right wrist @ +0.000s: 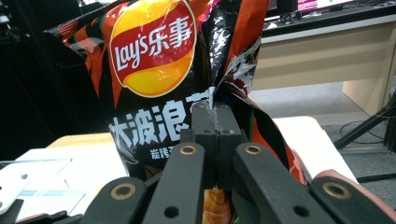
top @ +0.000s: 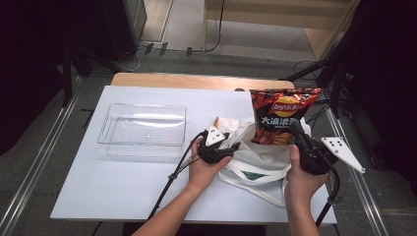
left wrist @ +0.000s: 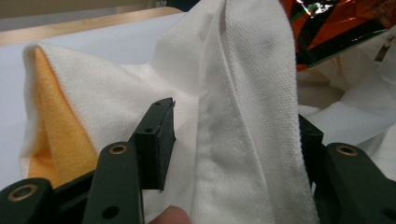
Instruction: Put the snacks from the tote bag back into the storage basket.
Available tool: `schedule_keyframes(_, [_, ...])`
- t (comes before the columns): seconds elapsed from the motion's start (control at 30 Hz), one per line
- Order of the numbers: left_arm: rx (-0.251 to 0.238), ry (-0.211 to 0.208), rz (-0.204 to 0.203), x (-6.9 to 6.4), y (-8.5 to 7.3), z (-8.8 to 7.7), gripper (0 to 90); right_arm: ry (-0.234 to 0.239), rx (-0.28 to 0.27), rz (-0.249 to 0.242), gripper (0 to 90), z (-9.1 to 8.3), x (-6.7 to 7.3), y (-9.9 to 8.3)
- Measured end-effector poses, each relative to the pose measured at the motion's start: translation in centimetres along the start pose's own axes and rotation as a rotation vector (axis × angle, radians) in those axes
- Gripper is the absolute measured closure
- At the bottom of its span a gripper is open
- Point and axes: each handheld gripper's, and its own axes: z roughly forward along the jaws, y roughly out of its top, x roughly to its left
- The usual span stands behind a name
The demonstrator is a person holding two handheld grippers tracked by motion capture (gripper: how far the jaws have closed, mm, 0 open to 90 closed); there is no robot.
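A black and orange Lay's chip bag (top: pixel 282 115) (right wrist: pixel 149 70) stands upright above the open mouth of a white tote bag (top: pixel 255 160), its lower end still within the mouth. My right gripper (top: pixel 297 130) (right wrist: pixel 215 116) is shut on the chip bag's side seam, pads pressed together on the foil. To the left, my left gripper (top: pixel 235 146) (left wrist: pixel 233 135) grips a bunched fold of the tote bag's (left wrist: pixel 247 93) rim and strap. An orange lining or item (left wrist: pixel 51 126) shows inside the fabric. A corner of the chip bag (left wrist: pixel 327 28) appears beyond the strap.
A clear plastic tray (top: pixel 142 125) with a handle cutout lies on the white table (top: pixel 123 187), left of the tote. Cables trail from both grippers toward the near edge. A wooden board edges the table's far side; stands and cables sit on the floor beyond.
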Motion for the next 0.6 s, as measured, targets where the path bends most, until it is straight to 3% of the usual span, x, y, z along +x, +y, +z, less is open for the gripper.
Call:
schedule_keyframes(0.13, [-0.017, -0.016, -0.047, 0.0, 0.8, -1.2, 43.4, -0.008, -0.011, 0.005, 90.0, -0.3, -0.5, 0.2])
schedule_keyframes(0.37, [-0.095, -0.013, -0.034, -0.6, 3.3, -3.9, 44.2, -0.018, -0.015, 0.003, 90.0, -0.8, -0.8, 0.4])
schedule_keyframes(0.6, [-0.145, -0.039, -0.008, -2.2, 5.5, -5.1, 44.3, -0.011, -0.018, -0.003, 90.0, -1.1, -0.8, 0.5])
